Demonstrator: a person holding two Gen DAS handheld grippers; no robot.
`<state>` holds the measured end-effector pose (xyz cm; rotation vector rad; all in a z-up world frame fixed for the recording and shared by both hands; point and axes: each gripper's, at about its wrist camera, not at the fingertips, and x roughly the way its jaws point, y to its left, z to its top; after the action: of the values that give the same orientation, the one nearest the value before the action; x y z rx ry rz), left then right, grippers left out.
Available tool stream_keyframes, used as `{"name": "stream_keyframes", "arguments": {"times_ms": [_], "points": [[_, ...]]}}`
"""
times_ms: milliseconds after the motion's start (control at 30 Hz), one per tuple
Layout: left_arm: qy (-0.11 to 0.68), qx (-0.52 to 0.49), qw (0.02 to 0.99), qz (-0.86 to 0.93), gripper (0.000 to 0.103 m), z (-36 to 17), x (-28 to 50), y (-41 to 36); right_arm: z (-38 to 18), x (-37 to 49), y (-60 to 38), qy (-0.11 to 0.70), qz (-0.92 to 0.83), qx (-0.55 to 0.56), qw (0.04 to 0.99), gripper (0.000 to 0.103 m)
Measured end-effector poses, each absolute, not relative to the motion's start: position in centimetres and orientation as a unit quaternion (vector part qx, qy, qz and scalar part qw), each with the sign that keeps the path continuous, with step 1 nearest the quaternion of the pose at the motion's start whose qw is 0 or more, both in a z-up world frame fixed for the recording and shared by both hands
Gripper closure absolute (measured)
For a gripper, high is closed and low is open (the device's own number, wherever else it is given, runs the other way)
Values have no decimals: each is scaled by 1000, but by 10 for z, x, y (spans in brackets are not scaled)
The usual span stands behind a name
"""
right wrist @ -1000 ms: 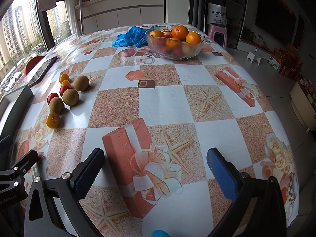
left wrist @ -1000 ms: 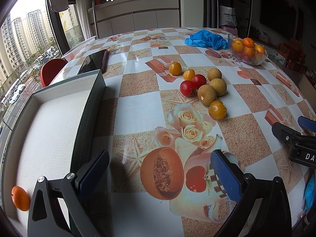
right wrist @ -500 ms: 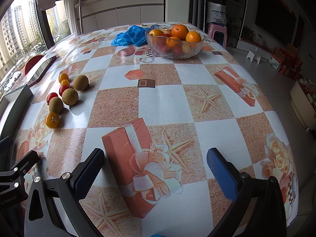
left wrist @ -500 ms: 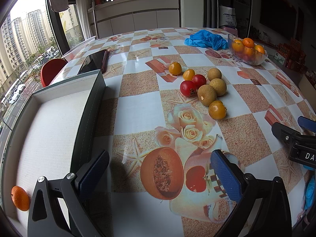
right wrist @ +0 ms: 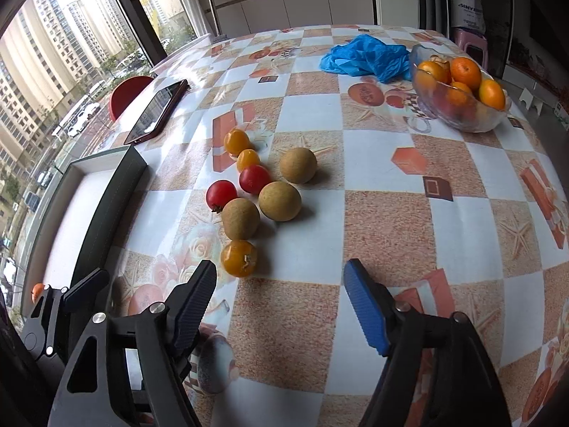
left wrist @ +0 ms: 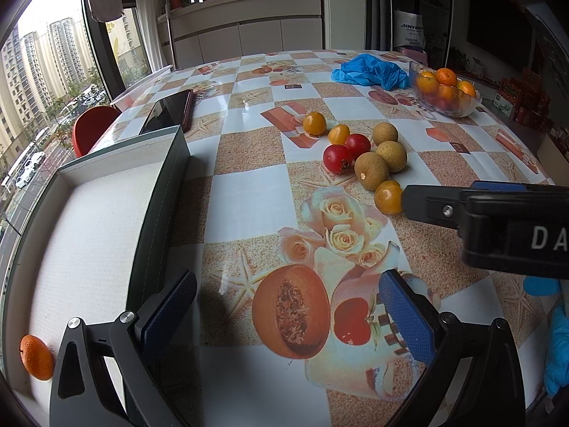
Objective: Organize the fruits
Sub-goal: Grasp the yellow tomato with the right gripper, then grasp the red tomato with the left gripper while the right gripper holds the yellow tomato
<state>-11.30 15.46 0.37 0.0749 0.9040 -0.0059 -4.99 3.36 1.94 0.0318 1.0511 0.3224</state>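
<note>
Closing on nothing yet, your right gripper (right wrist: 279, 277) nears the yellow tomato (right wrist: 238, 258) just ahead-left; its left finger probably knocks it rolling.

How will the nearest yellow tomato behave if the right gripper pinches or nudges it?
The yellow tomato looks round and glossy, so a nudge would probably roll it, maybe into the brown fruit it touches. The smooth skin may slip between flat pads. It looks soft-skinned, so a hard squeeze could bruise it. The right gripper, jaws just narrowing with nothing between them, sits just short of it.
</note>
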Motion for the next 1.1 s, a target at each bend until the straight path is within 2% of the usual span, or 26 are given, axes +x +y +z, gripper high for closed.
{"name": "stream_keyframes", "arguments": {"times_ms": [100, 167, 200, 233, 533, 700, 733, 767, 900, 1100], "points": [[437, 36, 899, -3, 0, 4, -113, 155, 18, -46, 49, 499, 168, -8, 850, 40], [437, 36, 899, -3, 0, 3, -113, 155, 17, -46, 56, 496, 175, -26, 850, 55], [437, 36, 899, -3, 0, 3, -113, 155, 17, -46, 58, 494, 181, -32, 850, 71], [437, 36, 899, -3, 0, 3, -113, 155, 17, -47, 58, 490, 198, -27, 849, 79], [462, 35, 886, 3, 0, 10, -102, 152, 16, -66, -24, 474, 151, 30, 867, 79], [454, 78, 888, 3, 0, 18, -75, 138, 12, -82, -65, 466, 130, 59, 873, 79], [461, 84, 883, 6, 3, 16, -67, 137, 12, -85, -68, 465, 130, 62, 874, 79], [471, 82, 878, 6, 12, 12, -59, 138, 12, -87, -71, 463, 130, 64, 874, 79], [488, 34, 872, -2, 13, 11, -33, 147, 11, -90, -74, 461, 136, 68, 874, 79], [490, 13, 872, -3, 13, 9, -12, 140, 9, -90, -76, 460, 142, 69, 874, 79]]}}
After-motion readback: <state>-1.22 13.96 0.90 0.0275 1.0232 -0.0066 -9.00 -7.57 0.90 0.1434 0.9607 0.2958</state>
